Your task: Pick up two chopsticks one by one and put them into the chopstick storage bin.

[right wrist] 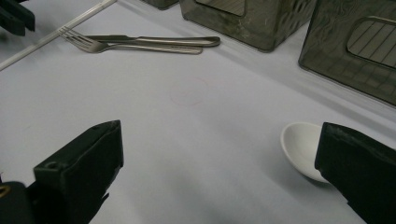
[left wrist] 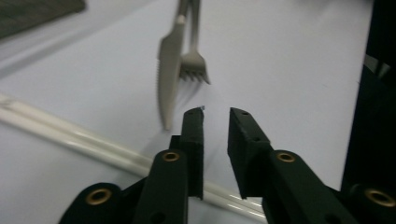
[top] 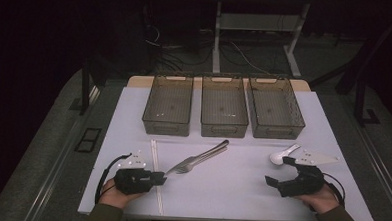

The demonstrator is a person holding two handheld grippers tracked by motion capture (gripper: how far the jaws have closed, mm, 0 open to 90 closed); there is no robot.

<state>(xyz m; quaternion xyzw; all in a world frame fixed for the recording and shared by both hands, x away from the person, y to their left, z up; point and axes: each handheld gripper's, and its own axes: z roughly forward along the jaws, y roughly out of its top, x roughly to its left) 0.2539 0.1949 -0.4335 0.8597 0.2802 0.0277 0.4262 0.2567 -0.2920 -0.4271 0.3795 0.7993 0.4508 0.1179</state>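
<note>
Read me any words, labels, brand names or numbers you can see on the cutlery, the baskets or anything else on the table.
None: no readable text on the knife, fork, white spoon, three baskets, chopsticks or white table cover.
Possible maker's stamps on the cutlery handles are too small and blurred to tell.

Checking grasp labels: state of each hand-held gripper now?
Left hand-held gripper: jaws nearly closed, narrow gap, holding nothing.
Right hand-held gripper: jaws wide open, holding nothing.

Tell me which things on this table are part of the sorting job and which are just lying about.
In the job:
knife
fork
white spoon
three mesh bins

Lying about:
white chopsticks
cables on the floor
</note>
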